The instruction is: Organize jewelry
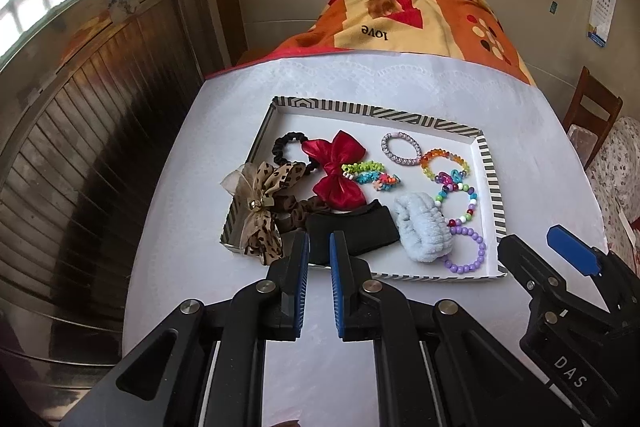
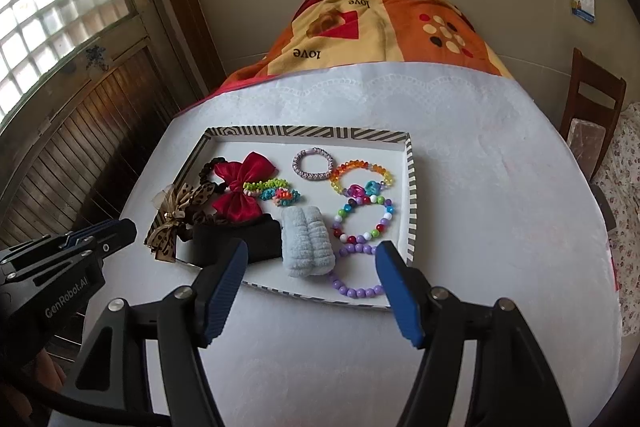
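Soft fabric on tray's point(image 2: 412, 187) left: two bows, black scrunchie point(image 2: 210, 169), black band point(image 2: 256, 241), pale terry band point(image 2: 306, 243); light, squashable, grip mid-bulk. Hard slippery beads on right: five bracelets; pinch across strand. Near centre: small coloured bands, count unclear. Left gripper point(image 1: 319, 247) narrow, empty; right gripper point(image 2: 310, 259) wide, empty.

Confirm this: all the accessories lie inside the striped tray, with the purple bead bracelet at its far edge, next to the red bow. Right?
Not quite. The purple bead bracelet lies at the near edge of the striped tray, beside the light blue scrunchie, apart from the red bow. The right wrist view shows it.
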`<state>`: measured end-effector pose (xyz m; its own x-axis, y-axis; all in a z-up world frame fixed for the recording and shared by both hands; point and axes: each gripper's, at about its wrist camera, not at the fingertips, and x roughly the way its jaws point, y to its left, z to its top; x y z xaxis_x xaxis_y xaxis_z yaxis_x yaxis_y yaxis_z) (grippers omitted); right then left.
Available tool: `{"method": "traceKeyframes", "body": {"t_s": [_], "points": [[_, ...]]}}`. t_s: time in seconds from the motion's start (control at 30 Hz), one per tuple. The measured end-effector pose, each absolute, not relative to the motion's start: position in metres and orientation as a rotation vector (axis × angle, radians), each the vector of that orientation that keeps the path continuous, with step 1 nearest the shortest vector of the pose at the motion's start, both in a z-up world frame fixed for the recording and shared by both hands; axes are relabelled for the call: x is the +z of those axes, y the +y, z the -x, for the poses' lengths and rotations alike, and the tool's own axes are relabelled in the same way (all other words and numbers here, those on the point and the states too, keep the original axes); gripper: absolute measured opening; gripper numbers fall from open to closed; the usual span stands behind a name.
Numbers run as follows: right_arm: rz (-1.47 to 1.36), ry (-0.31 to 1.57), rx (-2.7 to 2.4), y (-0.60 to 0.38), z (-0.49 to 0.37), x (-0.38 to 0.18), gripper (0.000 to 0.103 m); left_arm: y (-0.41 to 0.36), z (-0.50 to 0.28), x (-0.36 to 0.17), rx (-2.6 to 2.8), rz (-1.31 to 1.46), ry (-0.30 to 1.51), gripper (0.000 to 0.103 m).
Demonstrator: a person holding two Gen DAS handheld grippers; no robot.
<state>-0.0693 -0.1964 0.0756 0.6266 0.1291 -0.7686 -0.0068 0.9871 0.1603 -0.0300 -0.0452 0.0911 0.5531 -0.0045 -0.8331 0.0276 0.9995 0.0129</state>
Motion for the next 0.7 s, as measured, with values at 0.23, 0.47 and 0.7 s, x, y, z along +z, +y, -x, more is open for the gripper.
{"method": "traceKeyframes", "body": {"t_s": [0.23,0.47,0.7], "points": [[-0.142,0.902,0.074,-0.199,0.069,0.075,0.07,-0.047,0.028,0.089,-0.022,-0.033,0.993,0.002],[-0.136,0.911,0.066,-0.202,0.063,0.072,0.07,-0.052,0.023,0.087,-0.026,-0.053,0.997,0.002],[-0.141,0.923,0.067,-0.203,0.059,0.068,0.071,-0.055,0.019,0.085,-0.03,-0.057,0.999,0.002]]}}
